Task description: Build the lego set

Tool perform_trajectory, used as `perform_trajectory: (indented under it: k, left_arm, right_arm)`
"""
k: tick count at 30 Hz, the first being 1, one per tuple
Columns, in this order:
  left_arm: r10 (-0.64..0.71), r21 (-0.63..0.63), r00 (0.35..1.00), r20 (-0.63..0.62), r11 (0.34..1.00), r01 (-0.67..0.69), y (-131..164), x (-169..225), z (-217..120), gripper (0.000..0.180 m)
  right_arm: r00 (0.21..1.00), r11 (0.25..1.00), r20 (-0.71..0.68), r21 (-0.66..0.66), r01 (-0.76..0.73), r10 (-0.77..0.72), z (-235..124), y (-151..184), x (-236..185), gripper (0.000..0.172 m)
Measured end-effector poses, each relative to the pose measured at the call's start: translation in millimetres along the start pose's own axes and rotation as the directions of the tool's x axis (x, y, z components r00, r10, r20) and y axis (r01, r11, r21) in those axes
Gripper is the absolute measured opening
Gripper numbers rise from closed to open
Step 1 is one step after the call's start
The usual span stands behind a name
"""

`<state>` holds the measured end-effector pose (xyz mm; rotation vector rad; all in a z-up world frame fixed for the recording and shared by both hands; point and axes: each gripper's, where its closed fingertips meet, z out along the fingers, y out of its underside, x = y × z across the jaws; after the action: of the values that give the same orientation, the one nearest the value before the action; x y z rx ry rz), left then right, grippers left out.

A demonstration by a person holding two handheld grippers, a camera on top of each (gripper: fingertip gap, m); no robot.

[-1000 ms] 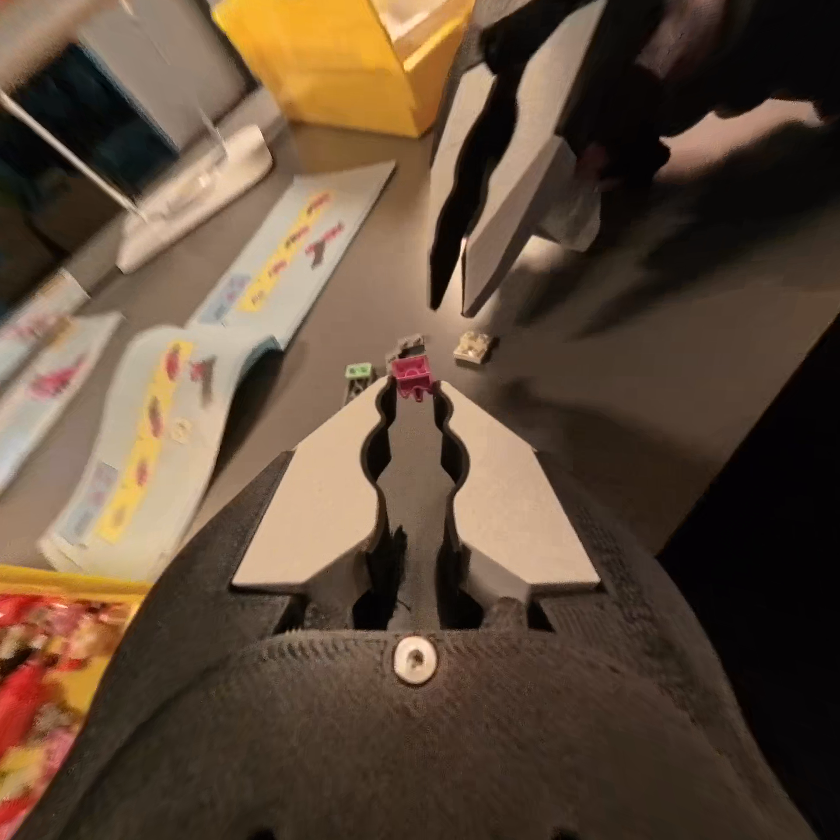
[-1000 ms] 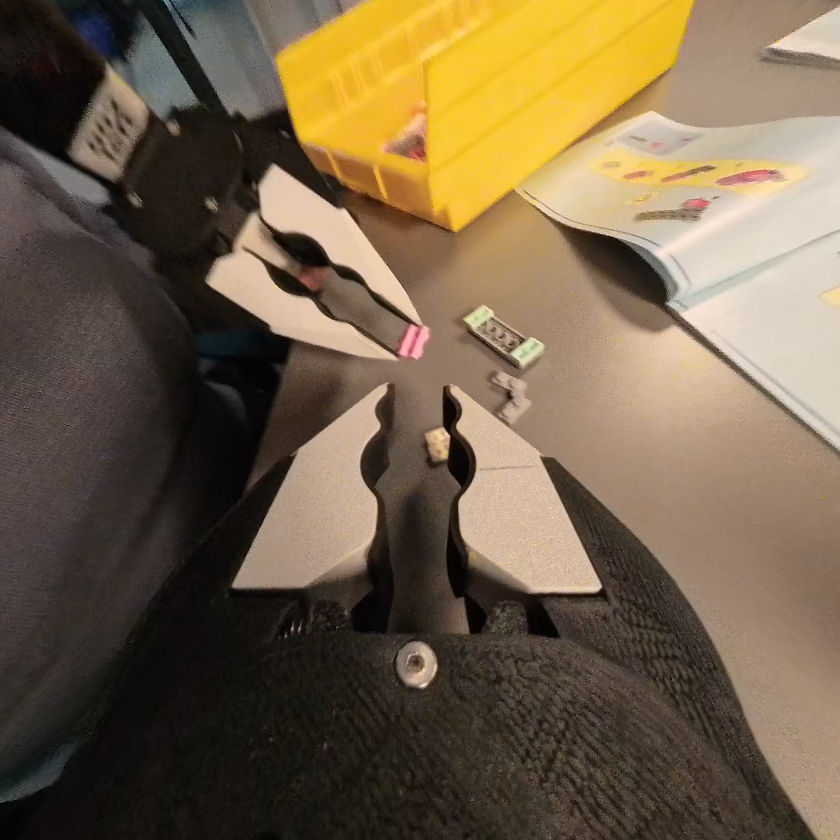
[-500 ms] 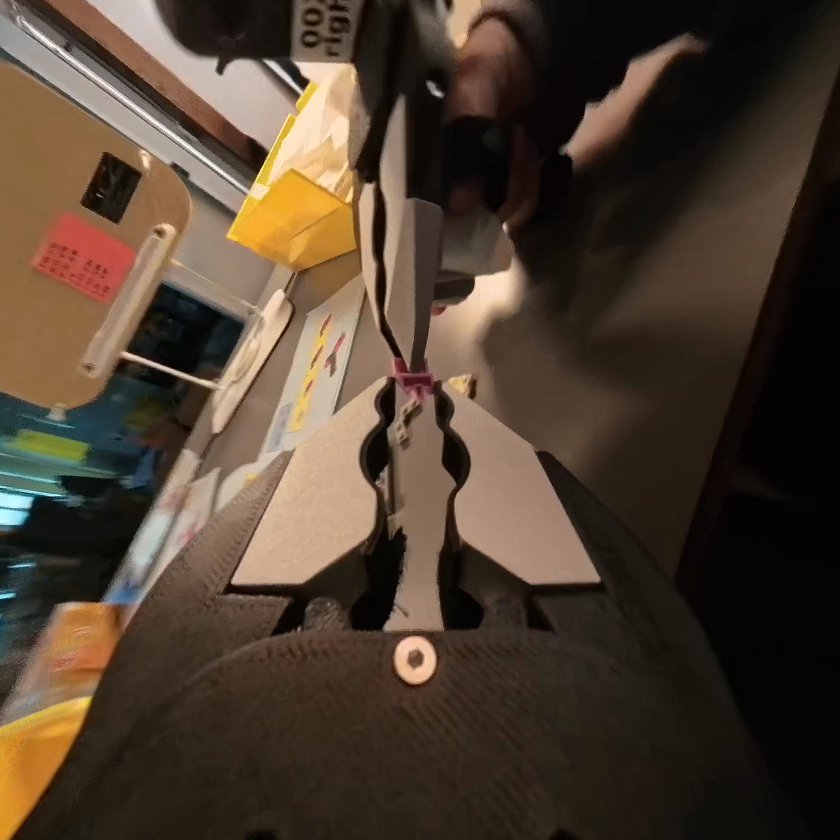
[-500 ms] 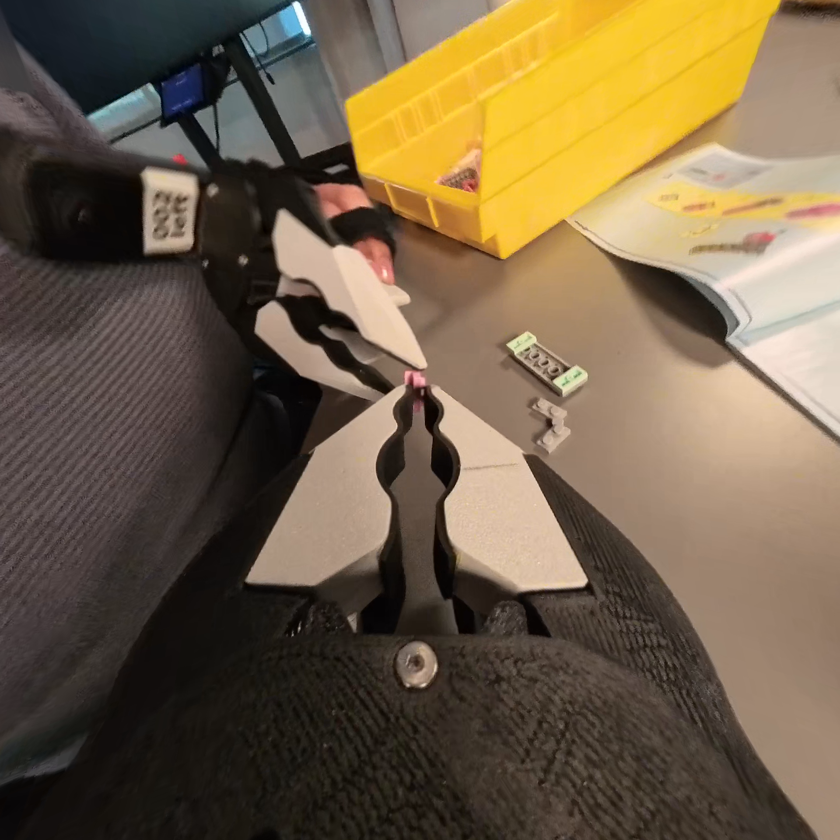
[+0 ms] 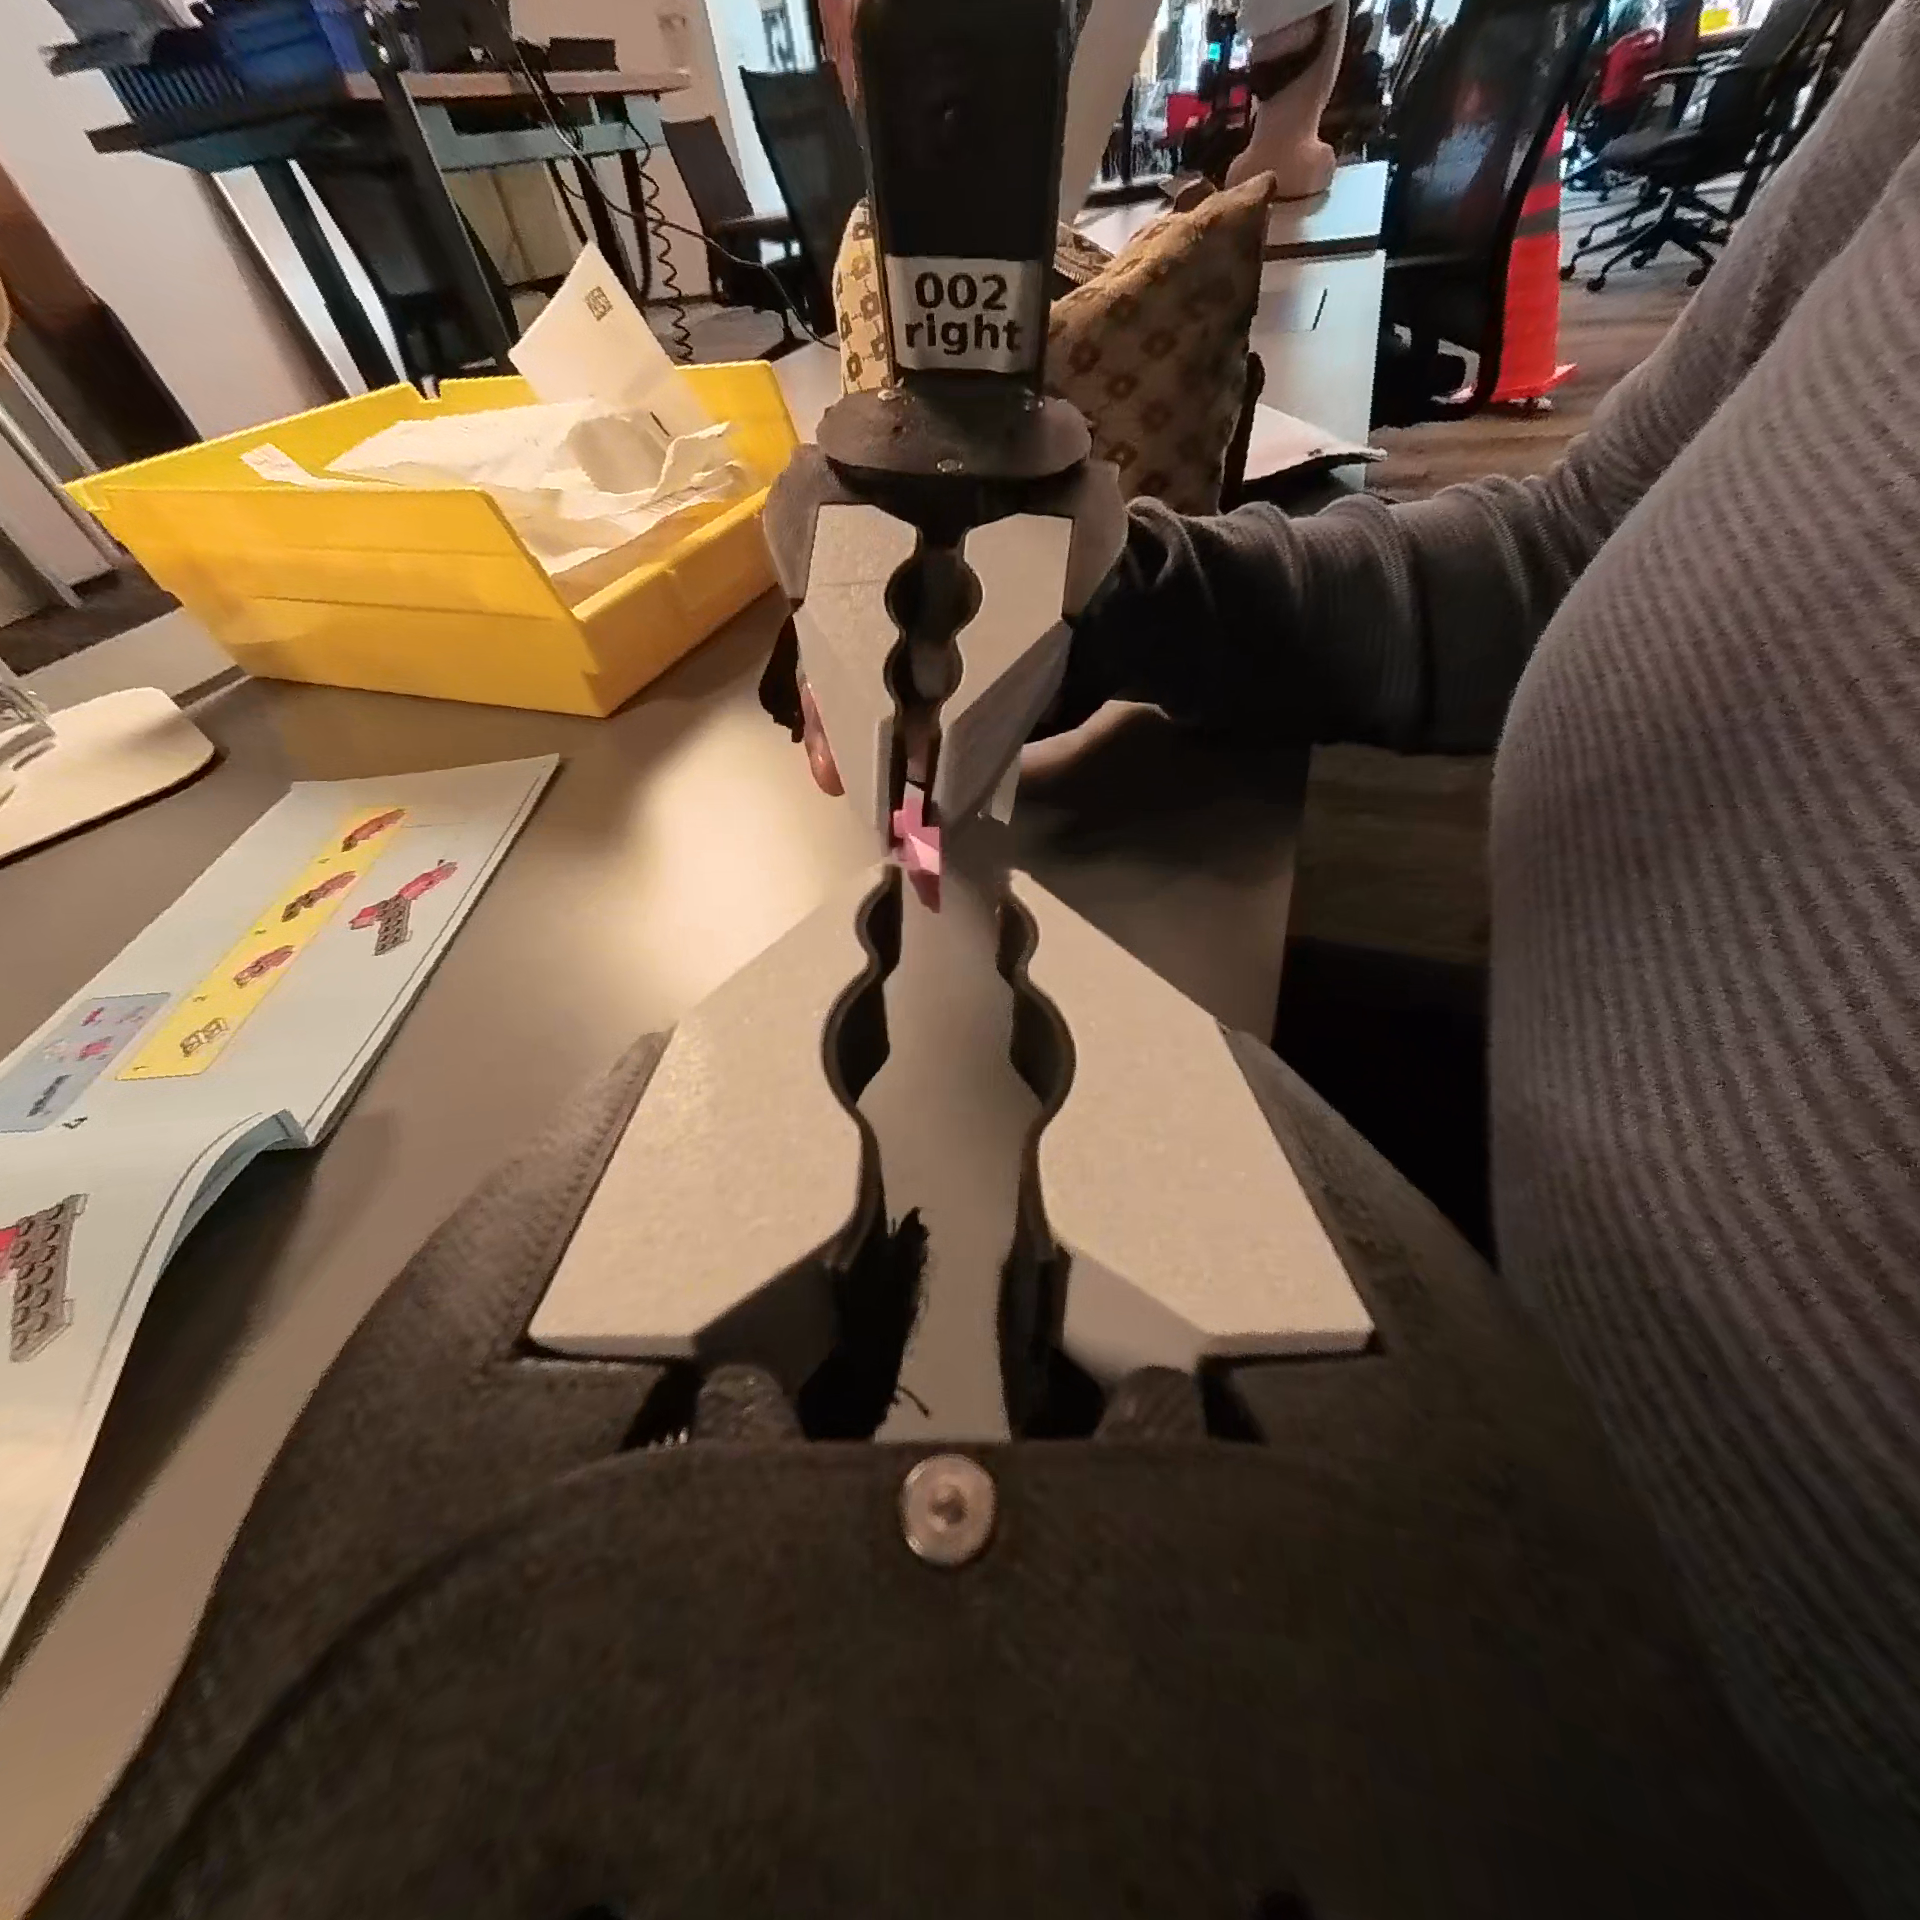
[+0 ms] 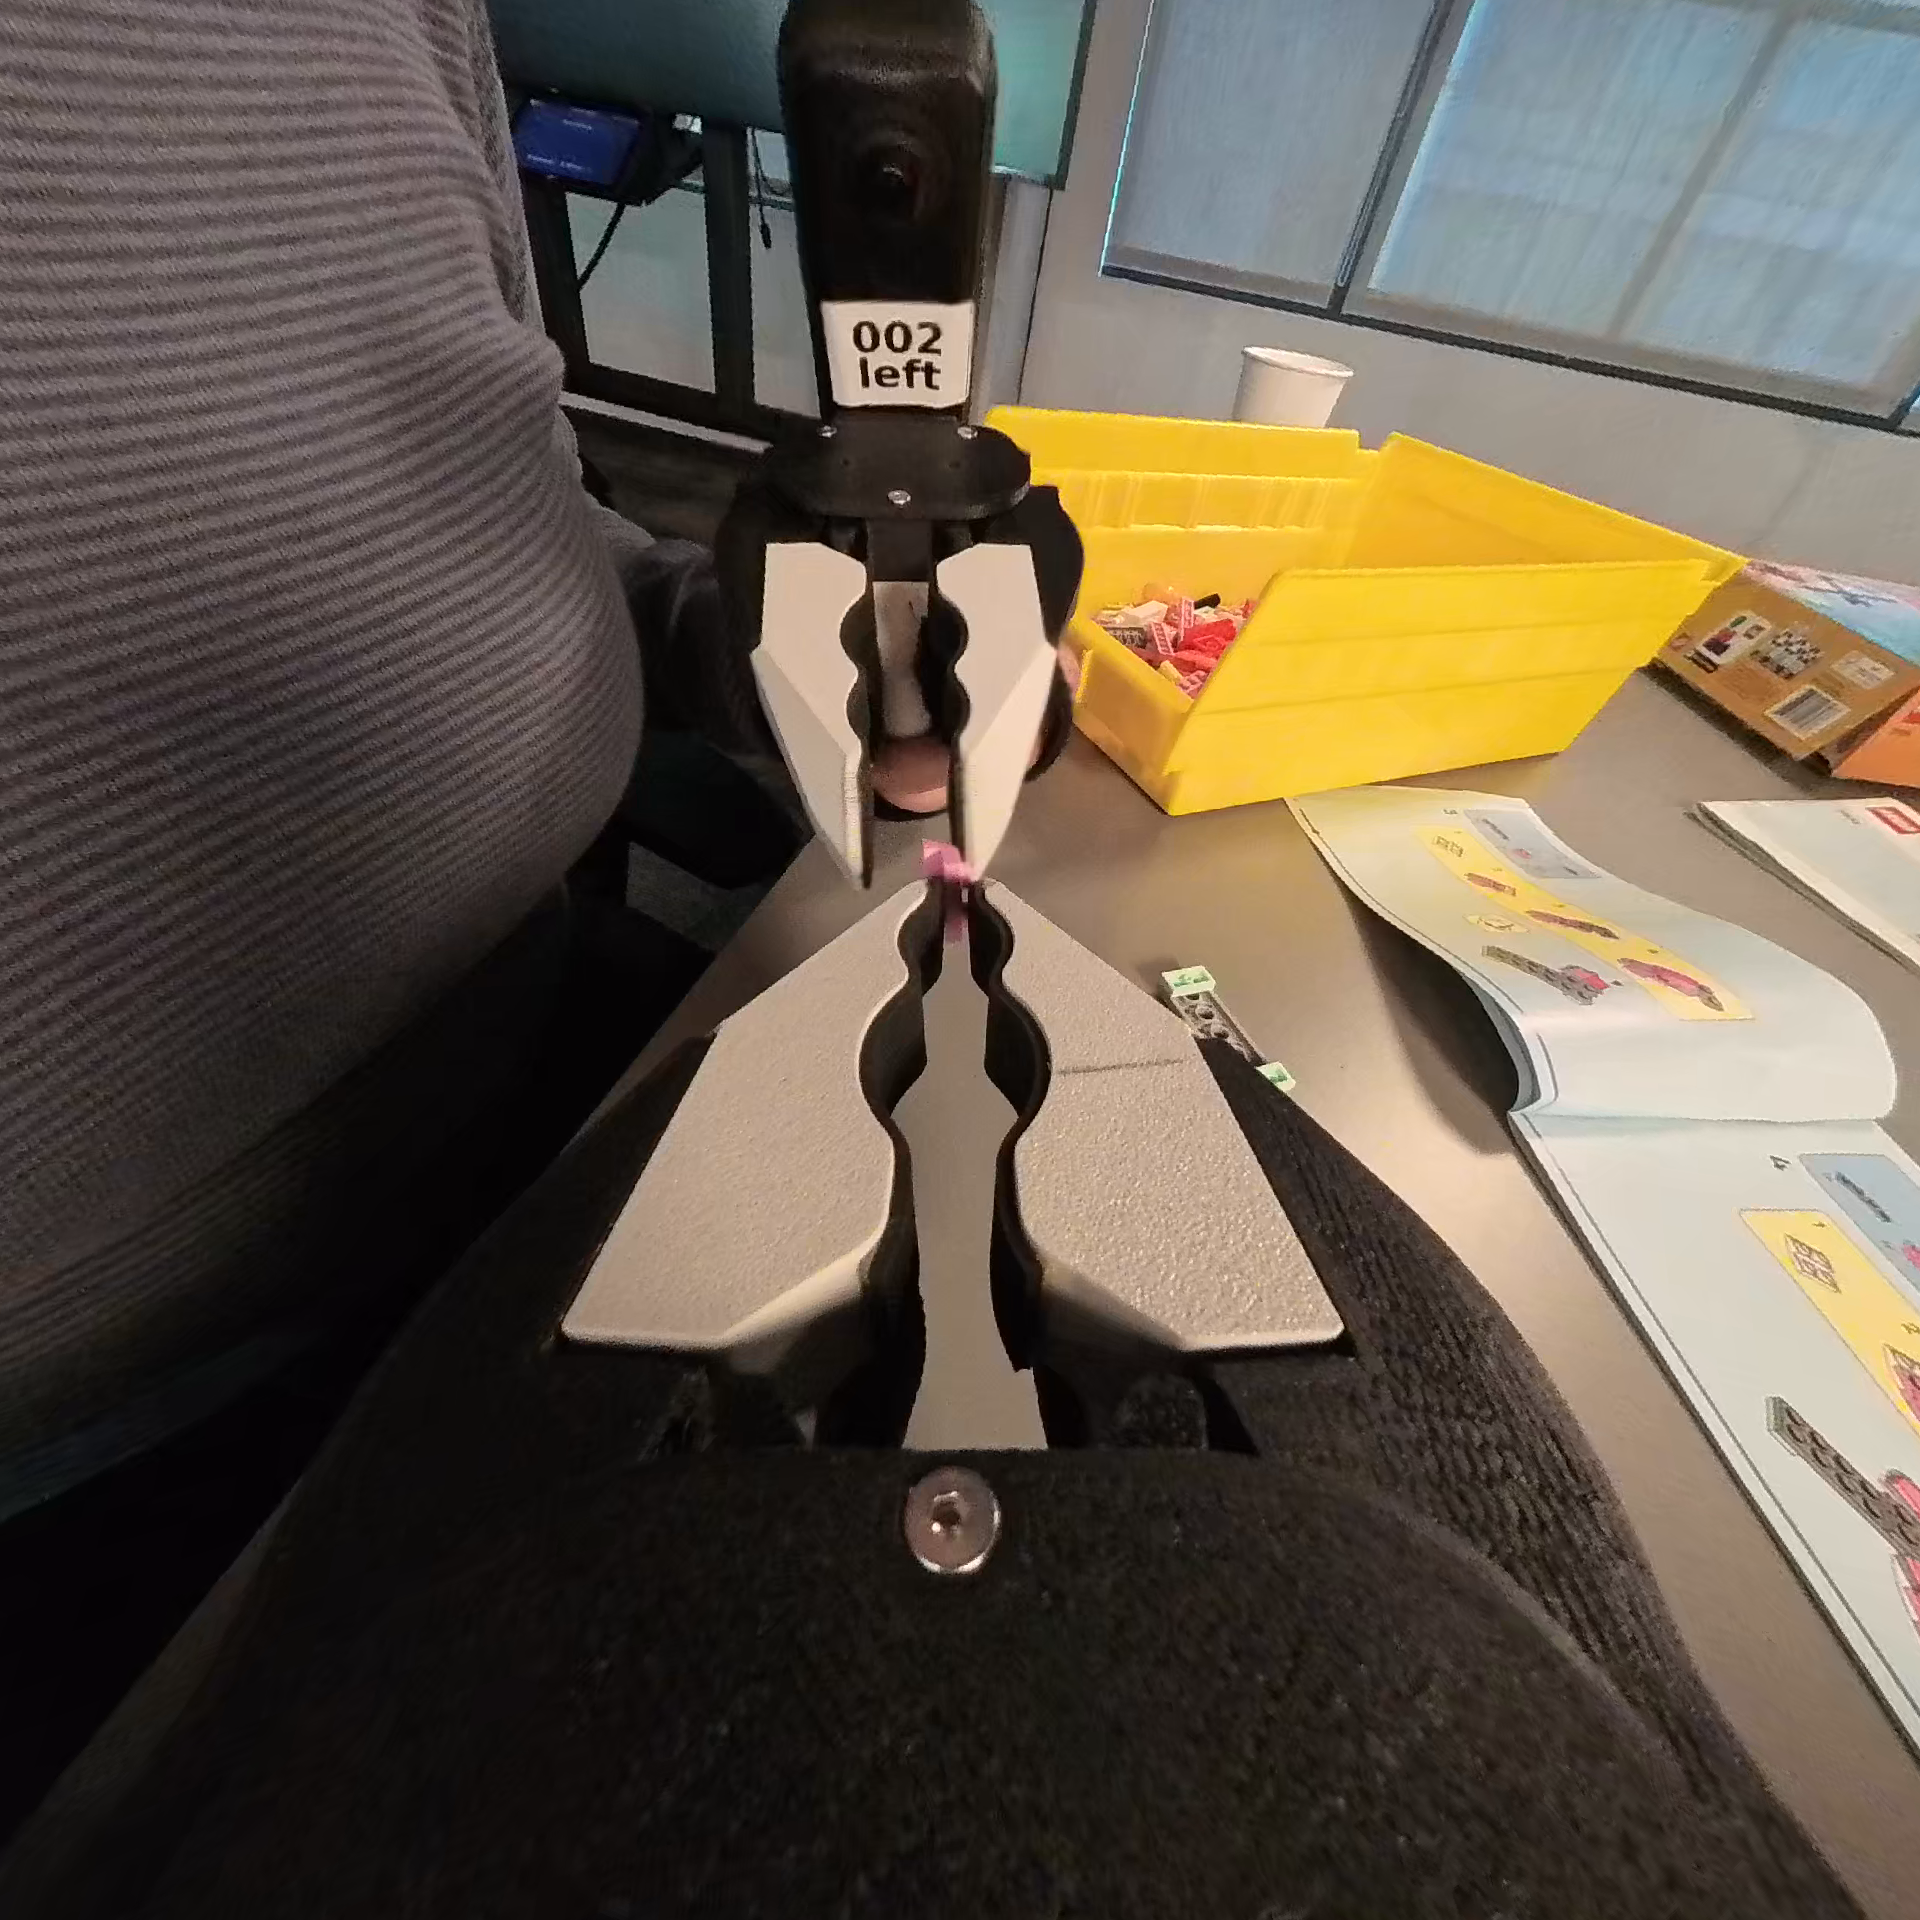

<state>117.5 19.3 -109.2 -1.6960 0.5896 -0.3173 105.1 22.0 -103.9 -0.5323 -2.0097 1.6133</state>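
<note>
Both grippers are raised above the grey table (image 5: 623,852) and face each other tip to tip. My right gripper (image 6: 956,888) is shut on a small pink brick (image 6: 948,873); in the left wrist view the right gripper (image 5: 914,805) points down with the pink brick (image 5: 916,852) pinched at its tips. My left gripper (image 5: 948,878) stands open around the brick: the brick lies against one finger and a clear gap shows to the other finger (image 5: 1023,914). The left gripper (image 6: 914,852) also shows in the right wrist view.
A yellow bin (image 5: 416,582) holds crumpled paper; another yellow bin (image 6: 1403,644) holds loose bricks. An open instruction booklet (image 6: 1558,987) and a grey plate with green ends (image 6: 1205,1003) lie on the table. A paper cup (image 6: 1294,384), a cardboard box (image 6: 1797,665) and a person's grey sweater (image 5: 1714,935) are near. My left and right fingertips are right by each other.
The left gripper carried the pink brick up from the table. The right gripper came over and shut on it. The brick no longer spans the left jaws.
</note>
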Motion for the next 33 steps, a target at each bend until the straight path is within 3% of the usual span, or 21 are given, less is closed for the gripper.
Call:
perform_trajectory:
  k: [3,6,9,11,13,16,25,30,33]
  left_arm:
    - [0.02,0.01,0.999,0.041,1.0,-0.02,-1,-4,1,0.004]
    - [0.055,-0.014,0.995,0.079,0.998,-0.054,1,-9,0,0.003]
    - [0.262,-0.146,0.949,0.172,0.96,-0.239,15,-23,-5,0.004]
    - [0.469,-0.279,0.864,0.184,0.868,-0.411,30,-31,-8,0.004]
    - [0.652,-0.393,0.745,0.145,0.728,-0.561,44,-37,-7,0.003]
    - [0.802,-0.463,0.597,0.034,0.542,-0.701,60,-40,-1,0.003]
    - [0.892,-0.412,0.448,-0.058,0.387,-0.825,59,-46,13,0.004]
    - [0.911,-0.397,0.407,-0.066,0.35,-0.849,59,-49,16,0.004]
    - [0.913,-0.38,0.406,-0.041,0.362,-0.851,60,-50,19,0.004]
  right_arm:
    - [1.0,1.0,0.005,0.003,-0.002,0.001,0,0,-1,0.002]
    - [0.999,0.999,-0.013,-0.009,-0.052,0.052,0,2,3,0.004]
    - [0.982,0.967,-0.083,-0.173,-0.184,0.172,-4,34,20,0.029]
    - [0.968,0.921,-0.135,-0.305,-0.242,0.21,-7,58,29,0.03]
    - [0.966,0.892,-0.139,-0.374,-0.255,0.217,-6,70,30,0.028]
    - [0.967,0.852,-0.119,-0.456,-0.257,0.227,-4,83,27,0.026]
    - [0.973,0.85,-0.118,-0.474,-0.229,0.196,-3,86,30,0.02]
    - [0.975,0.852,-0.115,-0.475,-0.221,0.189,-3,86,29,0.02]
    - [0.976,0.853,-0.12,-0.475,-0.217,0.182,-3,86,30,0.018]
